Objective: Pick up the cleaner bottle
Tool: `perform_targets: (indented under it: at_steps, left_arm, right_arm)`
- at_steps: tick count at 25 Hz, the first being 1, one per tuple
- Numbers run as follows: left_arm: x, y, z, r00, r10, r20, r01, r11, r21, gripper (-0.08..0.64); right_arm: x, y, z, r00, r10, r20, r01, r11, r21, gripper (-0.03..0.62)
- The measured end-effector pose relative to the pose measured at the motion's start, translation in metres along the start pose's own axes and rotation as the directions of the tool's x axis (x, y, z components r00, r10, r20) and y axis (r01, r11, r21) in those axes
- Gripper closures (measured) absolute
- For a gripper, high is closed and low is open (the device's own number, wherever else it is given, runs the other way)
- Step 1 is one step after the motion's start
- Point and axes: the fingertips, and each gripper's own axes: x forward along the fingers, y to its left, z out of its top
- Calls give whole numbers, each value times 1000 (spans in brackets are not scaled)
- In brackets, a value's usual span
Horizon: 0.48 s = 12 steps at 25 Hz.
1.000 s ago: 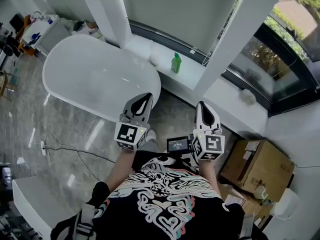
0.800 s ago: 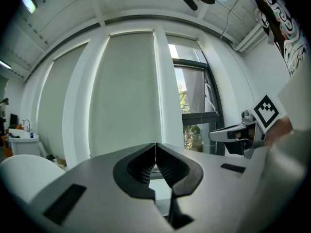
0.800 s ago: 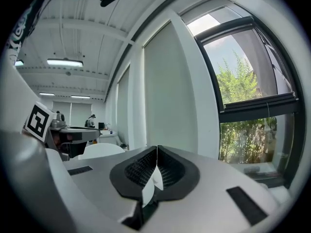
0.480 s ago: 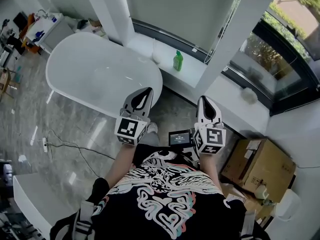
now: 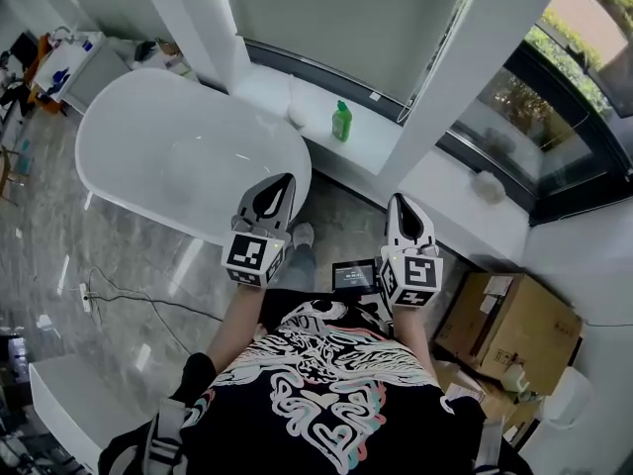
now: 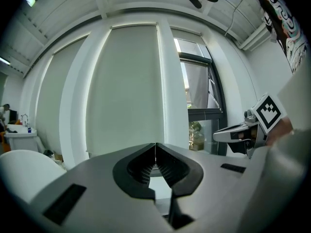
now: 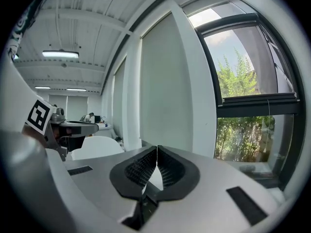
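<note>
Well ahead of both grippers, the green cleaner bottle [image 5: 341, 122] is seen standing upright on the white window ledge [image 5: 381, 148], just beyond the far end of the white bathtub [image 5: 148, 151]. The left gripper [image 5: 282, 184] is held out with its tip seen against the near end of the tub. In the left gripper view its jaws are shown pressed together with nothing between them. The right gripper [image 5: 406, 204] is held beside it over the grey floor [image 5: 341, 216], and its jaws are likewise closed on nothing. Both grippers are kept well apart from the bottle. A small screen [image 5: 354, 276] is seen between the two grippers, and a cardboard box [image 5: 509, 330] is set on the floor at the right.
</note>
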Motion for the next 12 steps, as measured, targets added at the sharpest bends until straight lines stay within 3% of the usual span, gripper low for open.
perform_targets:
  at_steps: [12]
  left_arm:
    - [136, 87, 6, 998, -61, -4, 61, 998, -3, 543]
  right_arm:
    - [137, -27, 16, 999, -21, -37, 21, 1000, -5, 563]
